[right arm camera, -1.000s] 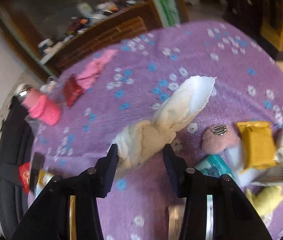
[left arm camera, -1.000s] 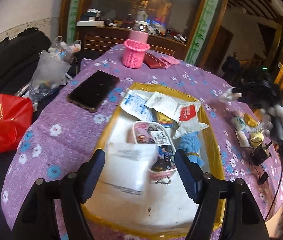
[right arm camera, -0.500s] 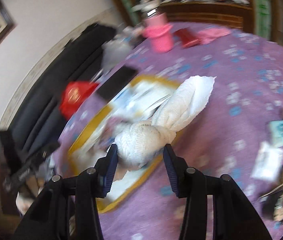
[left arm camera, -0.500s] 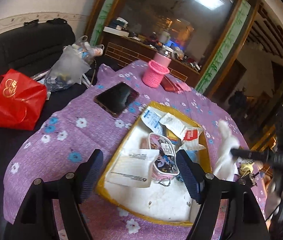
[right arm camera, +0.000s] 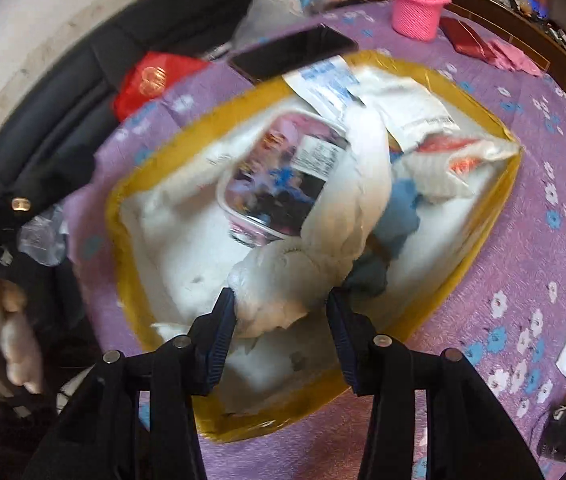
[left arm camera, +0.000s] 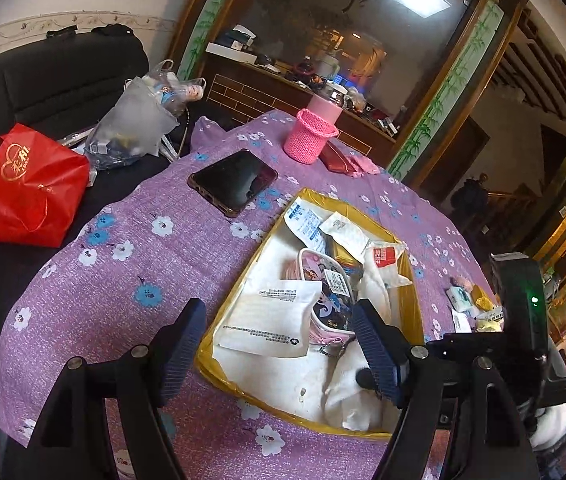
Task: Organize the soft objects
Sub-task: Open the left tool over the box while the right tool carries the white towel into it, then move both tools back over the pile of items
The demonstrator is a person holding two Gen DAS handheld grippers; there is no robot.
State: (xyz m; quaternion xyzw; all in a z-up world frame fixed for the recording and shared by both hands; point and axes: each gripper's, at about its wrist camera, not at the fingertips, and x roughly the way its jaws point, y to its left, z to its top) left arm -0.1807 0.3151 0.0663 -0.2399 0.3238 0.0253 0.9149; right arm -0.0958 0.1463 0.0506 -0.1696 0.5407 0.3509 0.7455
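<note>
A purple flowered counter (left arm camera: 131,248) is carrying a yellow box (right arm camera: 495,208). At 7 o'clock the left claw (left arm camera: 279,350) is hanging wide and empty. The right claw (right arm camera: 281,314) is gripping a white plush (right arm camera: 315,248) inside the box, at 6 o'clock there.

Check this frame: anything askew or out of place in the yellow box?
Nothing damaged or spilled. The box is a loose heap, its packets overlapping at angles; the right tongs hold a white plush toy over them.
</note>
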